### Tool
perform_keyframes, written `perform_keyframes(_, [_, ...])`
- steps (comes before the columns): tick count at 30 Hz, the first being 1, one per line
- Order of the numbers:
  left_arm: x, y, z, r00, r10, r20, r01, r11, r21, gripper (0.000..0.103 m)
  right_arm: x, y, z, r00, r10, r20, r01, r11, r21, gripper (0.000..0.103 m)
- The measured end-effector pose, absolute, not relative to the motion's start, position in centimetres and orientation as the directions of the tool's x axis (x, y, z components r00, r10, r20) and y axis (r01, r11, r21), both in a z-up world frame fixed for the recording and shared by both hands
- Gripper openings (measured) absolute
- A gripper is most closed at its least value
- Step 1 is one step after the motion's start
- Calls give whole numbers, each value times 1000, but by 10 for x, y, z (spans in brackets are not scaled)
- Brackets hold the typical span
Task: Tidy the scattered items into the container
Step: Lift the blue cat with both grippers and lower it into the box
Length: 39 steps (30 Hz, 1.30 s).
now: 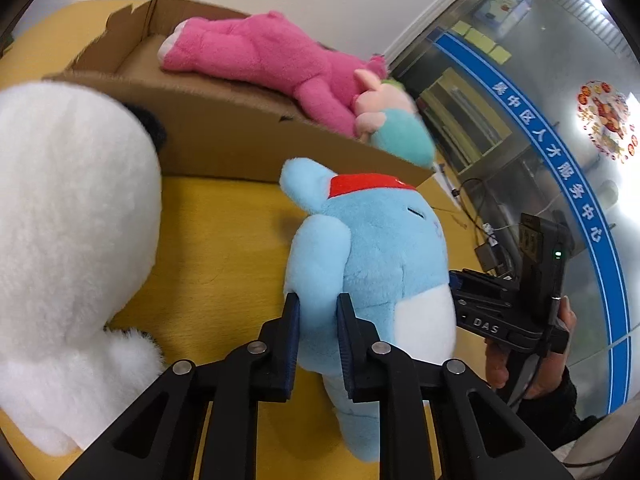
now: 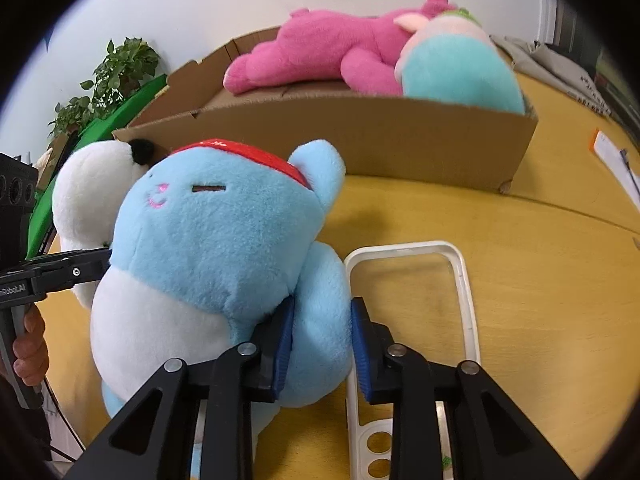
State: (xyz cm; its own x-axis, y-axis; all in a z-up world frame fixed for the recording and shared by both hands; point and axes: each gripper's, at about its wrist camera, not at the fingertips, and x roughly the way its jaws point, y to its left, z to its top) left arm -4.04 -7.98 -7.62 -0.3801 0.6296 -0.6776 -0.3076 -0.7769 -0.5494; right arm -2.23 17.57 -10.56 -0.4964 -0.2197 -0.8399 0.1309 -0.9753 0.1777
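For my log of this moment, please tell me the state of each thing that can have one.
Left hand-held gripper: shut on blue plush.
Right hand-held gripper: shut on blue plush.
Blue plush: upright, outside box.
Cardboard box: open, holding pink plush and teal plush.
White plush: on table, ungripped.

plush toys (image 2: 216, 240): 4 | cardboard box (image 2: 360, 144): 1 | white frame (image 2: 460, 280): 1 | tongs (image 2: 322, 344): 2

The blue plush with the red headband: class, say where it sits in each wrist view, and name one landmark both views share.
Left wrist view: the blue plush stands at centre right, its arm pinched by the left tongs.
Right wrist view: it fills centre left, its other arm pinched by the right tongs.
Shared landmark: the cardboard box behind it, holding the pink plush.
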Motion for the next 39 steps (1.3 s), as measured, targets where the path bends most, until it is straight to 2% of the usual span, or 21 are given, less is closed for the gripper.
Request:
perform_keyframes(5, [-37,-74,-45,-408,651,-641,-371,-759,-535,17,-18,183,-82,-541,-213,-814,122,-977,175,25])
perform_keyframes(10, [-50,-68,-63,-371,609,-701,-355,-790,-499,17,-31,178,-94,-491,-191,-850,119,-981,151,25])
perform_keyframes(16, [-53,-82,-87,-340,628,-700,-296,-778,-555,17,-29,181,-113,-458,-207,-865,109,-978,176,38])
perform_keyframes(19, [-55,-86,-93,-332,629,-704,-280,-778,-563,17,-29,182,-111,-471,-190,-861,103,-982,160,48])
perform_keyframes(22, [-55,-88,-95,-329,630,-703,-276,-776,-567,21,-28,180,-107,-480,-180,-859,118,-983,140,49])
perform_keyframes(24, [-56,-89,-98,-327,628,-706,-258,-778,-573,24,-28,173,-106,-471,-191,-861,143,-980,139,43])
perform_keyframes(25, [-57,-89,-99,-324,631,-705,-255,-775,-577,24,-29,170,-107,-463,-203,-863,162,-976,144,32])
perform_keyframes(31, [-56,-86,-97,-329,615,-717,-281,-788,-548,22,-40,165,-123,-395,-254,-883,184,-963,195,28])
perform_keyframes(39, [-46,-89,-79,-380,622,-685,-312,-783,-538,18,-34,168,-119,-417,-311,-854,180,-949,258,19])
